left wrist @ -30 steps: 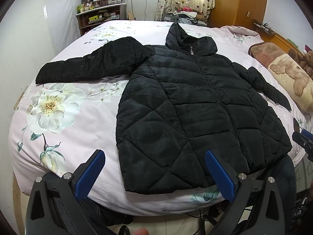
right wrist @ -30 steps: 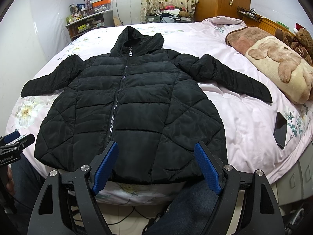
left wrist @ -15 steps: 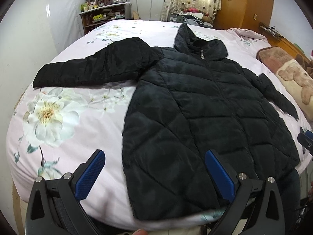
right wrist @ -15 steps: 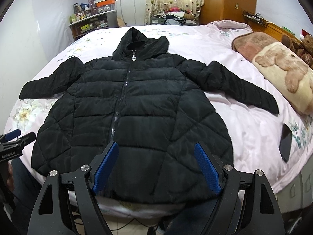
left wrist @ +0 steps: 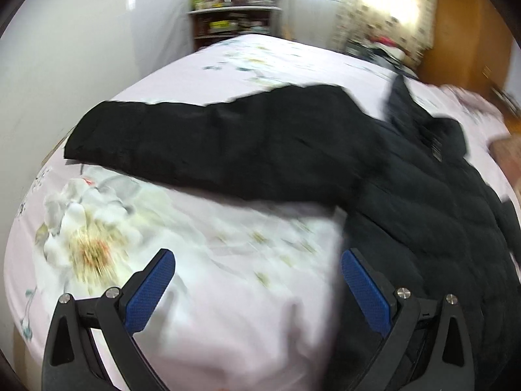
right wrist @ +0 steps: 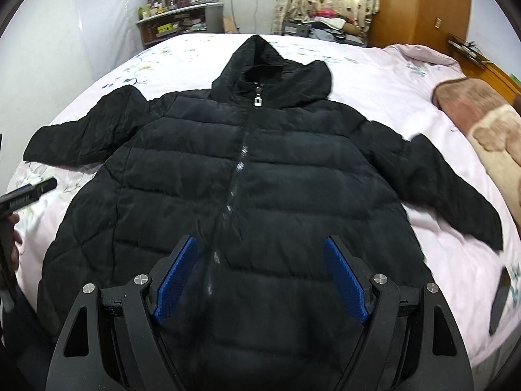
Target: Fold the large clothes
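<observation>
A black quilted hooded jacket (right wrist: 260, 169) lies zipped and face up on the pink floral bed (right wrist: 374, 75), sleeves spread to both sides. My right gripper (right wrist: 260, 277) hovers open over the jacket's lower front, near the zip, with nothing between its fingers. In the blurred left wrist view, my left gripper (left wrist: 257, 290) is open above bare sheet, just below the jacket's left sleeve (left wrist: 211, 143) and left of the jacket body (left wrist: 439, 228). The left gripper's tip (right wrist: 29, 194) also shows at the left edge of the right wrist view.
A brown bear-print blanket (right wrist: 482, 120) lies at the bed's right side, and a dark phone (right wrist: 501, 296) rests near the right edge. A cluttered shelf (right wrist: 182, 22) stands against the far wall, with a wooden wardrobe (right wrist: 423, 6) at the back right.
Both grippers have moved forward over the bed. The left one swung left, from the jacket's hem to the sheet below the left sleeve. The jacket has not moved.
</observation>
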